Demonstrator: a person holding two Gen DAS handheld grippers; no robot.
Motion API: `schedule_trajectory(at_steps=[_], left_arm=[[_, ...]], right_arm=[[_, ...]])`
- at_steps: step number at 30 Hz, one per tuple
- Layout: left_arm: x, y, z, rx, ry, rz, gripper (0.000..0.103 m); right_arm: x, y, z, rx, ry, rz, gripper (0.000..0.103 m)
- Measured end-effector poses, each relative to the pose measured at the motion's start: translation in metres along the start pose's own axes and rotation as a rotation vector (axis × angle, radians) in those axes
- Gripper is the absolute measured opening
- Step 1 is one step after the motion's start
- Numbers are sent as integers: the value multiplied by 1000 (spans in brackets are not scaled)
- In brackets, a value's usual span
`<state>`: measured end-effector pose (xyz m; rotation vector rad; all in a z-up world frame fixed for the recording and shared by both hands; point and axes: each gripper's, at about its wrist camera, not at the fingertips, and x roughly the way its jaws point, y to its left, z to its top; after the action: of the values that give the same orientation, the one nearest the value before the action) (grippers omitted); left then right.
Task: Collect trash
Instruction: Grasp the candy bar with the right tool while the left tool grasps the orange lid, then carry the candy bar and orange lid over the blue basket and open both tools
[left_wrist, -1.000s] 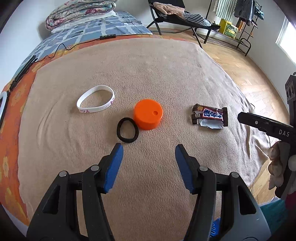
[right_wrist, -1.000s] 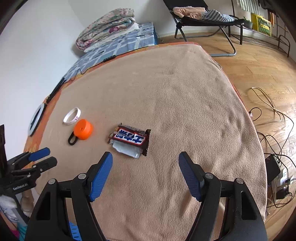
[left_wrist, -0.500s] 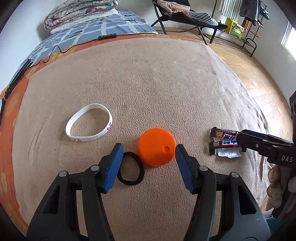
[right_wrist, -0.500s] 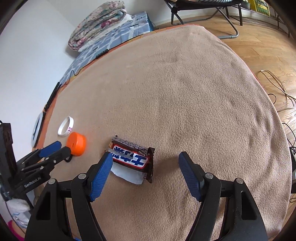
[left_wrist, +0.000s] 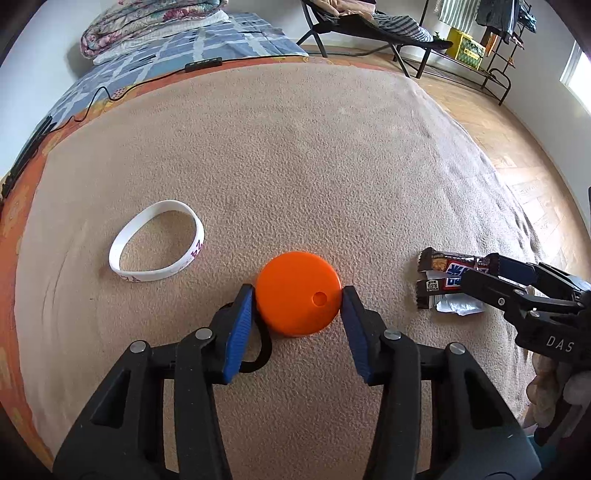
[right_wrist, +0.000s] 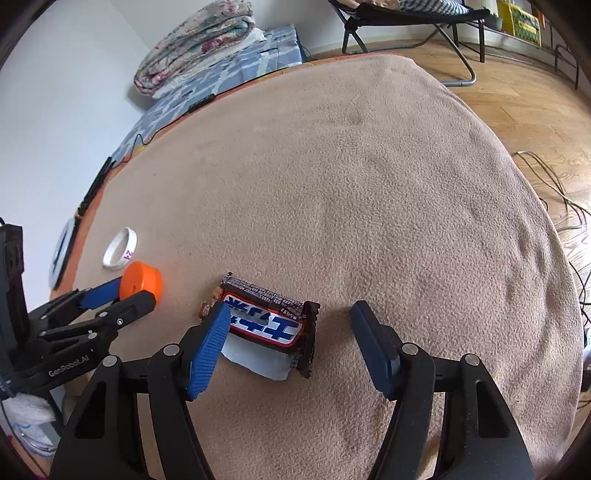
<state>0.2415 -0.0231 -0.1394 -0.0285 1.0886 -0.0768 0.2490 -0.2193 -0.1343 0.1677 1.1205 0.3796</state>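
Observation:
An orange round cap (left_wrist: 298, 291) lies on the beige blanket (left_wrist: 314, 147). My left gripper (left_wrist: 297, 295) is open, its blue pads on either side of the cap, about touching its rim. The cap also shows in the right wrist view (right_wrist: 142, 278). A torn brown and blue candy wrapper (right_wrist: 267, 323) lies on the blanket. My right gripper (right_wrist: 290, 317) is open around it, the left pad over its left end, the right pad clear of it. The wrapper also shows in the left wrist view (left_wrist: 448, 275).
A white wristband (left_wrist: 157, 245) lies left of the cap. A black hair tie (left_wrist: 258, 350) lies partly under my left finger. The blanket's right edge drops to wooden floor (right_wrist: 535, 92) with cables. Folded bedding (left_wrist: 155, 22) and a folding chair (left_wrist: 369, 26) stand far back.
Both grippers have moved forward and down. The left one now has the cap between its pads and has narrowed. The right one now straddles the wrapper.

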Motion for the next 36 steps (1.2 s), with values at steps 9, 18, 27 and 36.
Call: schedule_trajectory(at_steps=[9,18,27,36], left_arm=[[-11,1,-3,18,-47,31,48],[-40,8,-7,-12,-94,8,48],[-84,8,-17,-20,-153,-27,48],[-124,7,-49,-1,-179,-47,48]], right_arm=[[-1,9,-4,-68,-4,-51,10],[-29,25,-2,-117,-101,-50,6],[-66,45,-1,-171,-188,-36,6],[-91,68,-27,-253,-203,-5,6]])
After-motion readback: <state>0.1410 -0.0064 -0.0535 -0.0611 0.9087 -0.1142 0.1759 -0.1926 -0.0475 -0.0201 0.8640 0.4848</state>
